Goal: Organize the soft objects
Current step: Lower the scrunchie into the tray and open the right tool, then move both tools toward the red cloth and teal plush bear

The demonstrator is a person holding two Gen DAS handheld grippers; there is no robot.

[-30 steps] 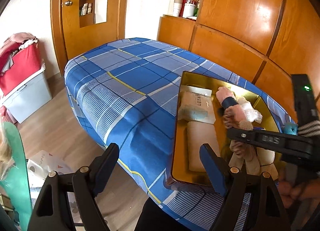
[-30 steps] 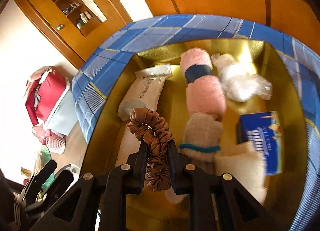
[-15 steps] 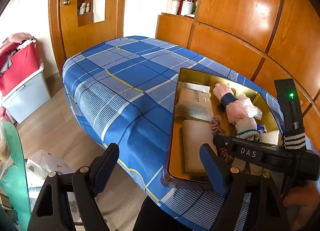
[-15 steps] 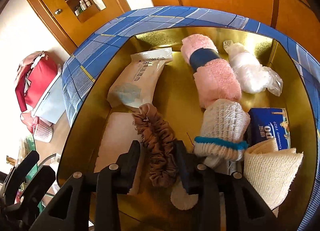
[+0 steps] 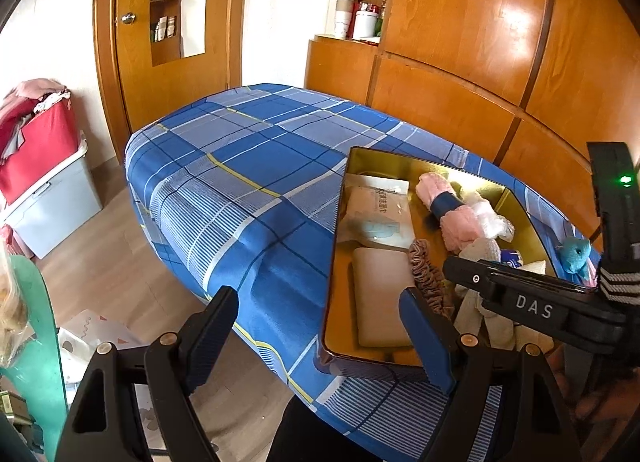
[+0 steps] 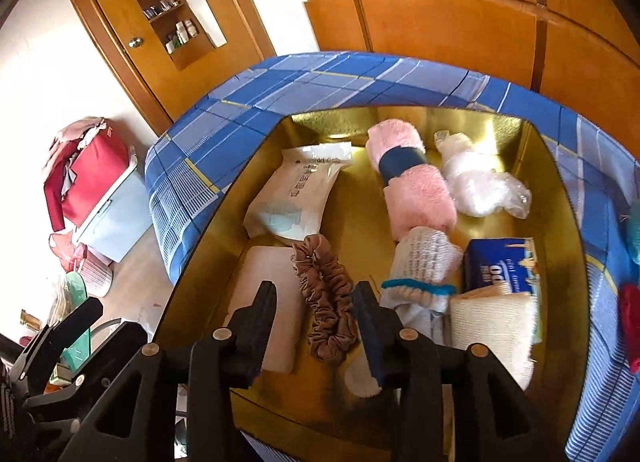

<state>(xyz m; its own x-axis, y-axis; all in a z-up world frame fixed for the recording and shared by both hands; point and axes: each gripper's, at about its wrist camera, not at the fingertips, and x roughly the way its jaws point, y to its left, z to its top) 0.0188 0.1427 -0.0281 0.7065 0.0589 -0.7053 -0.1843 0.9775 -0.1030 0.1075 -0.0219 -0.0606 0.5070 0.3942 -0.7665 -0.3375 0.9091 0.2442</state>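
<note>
A gold tin tray (image 6: pixel 560 190) sits on the blue plaid bed (image 5: pixel 240 166) and holds soft items. A brown scrunchie (image 6: pixel 326 298) lies in the tray between the open fingers of my right gripper (image 6: pixel 316 326), free of both. Beside it are a beige pad (image 6: pixel 264 294), a wipes pack (image 6: pixel 296 190), a pink towel roll (image 6: pixel 412 182), a white sock (image 6: pixel 420 262), a plastic bag (image 6: pixel 480 186), a blue box (image 6: pixel 500 266) and a cream cloth (image 6: pixel 492 322). My left gripper (image 5: pixel 320 326) is open and empty at the bed's near edge, left of the tray (image 5: pixel 336 262).
A small teal plush (image 5: pixel 576 252) lies on the bed right of the tray. A red item (image 6: pixel 632 322) lies at the right edge. Wooden cabinets (image 5: pixel 460 42) stand behind the bed. A red bag on a grey bin (image 5: pixel 44 166) stands on the floor at left.
My right gripper opened and let go of the brown scrunchie, which now lies in the tray. The gripper has drawn back and up a little. The left gripper stayed open.
</note>
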